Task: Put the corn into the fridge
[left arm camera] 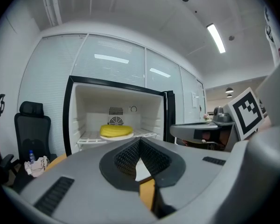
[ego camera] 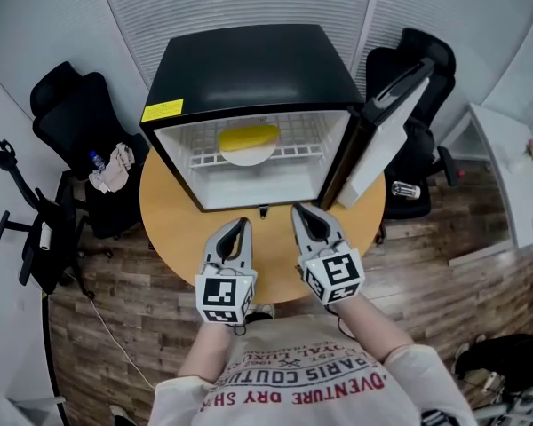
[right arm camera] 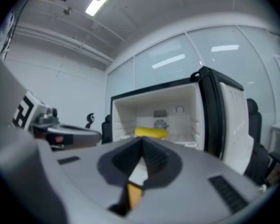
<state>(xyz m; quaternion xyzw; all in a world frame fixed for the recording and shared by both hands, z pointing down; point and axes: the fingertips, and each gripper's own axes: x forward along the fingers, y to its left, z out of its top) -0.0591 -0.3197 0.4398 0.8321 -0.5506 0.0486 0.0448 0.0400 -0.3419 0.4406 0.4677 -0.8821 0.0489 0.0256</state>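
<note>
The yellow corn [ego camera: 249, 137] lies on a white plate [ego camera: 247, 156] on the wire shelf inside the open mini fridge [ego camera: 249, 69]. The fridge door [ego camera: 386, 136] stands swung out to the right. Both grippers hover side by side over the round wooden table [ego camera: 173, 229], just in front of the fridge opening. My left gripper [ego camera: 242, 225] is shut and holds nothing, and so is my right gripper [ego camera: 298, 211]. In the left gripper view the corn [left arm camera: 115, 130] shows beyond the shut left gripper [left arm camera: 140, 141]. The right gripper view shows the corn [right arm camera: 151, 133] past the shut right gripper [right arm camera: 141, 141].
A black office chair [ego camera: 80, 122] with a cloth and bottle [ego camera: 115, 167] stands left of the table. Another black chair [ego camera: 426, 60] is behind the open door, with a bottle [ego camera: 407, 189] on its seat. A white desk [ego camera: 515, 176] is at the right.
</note>
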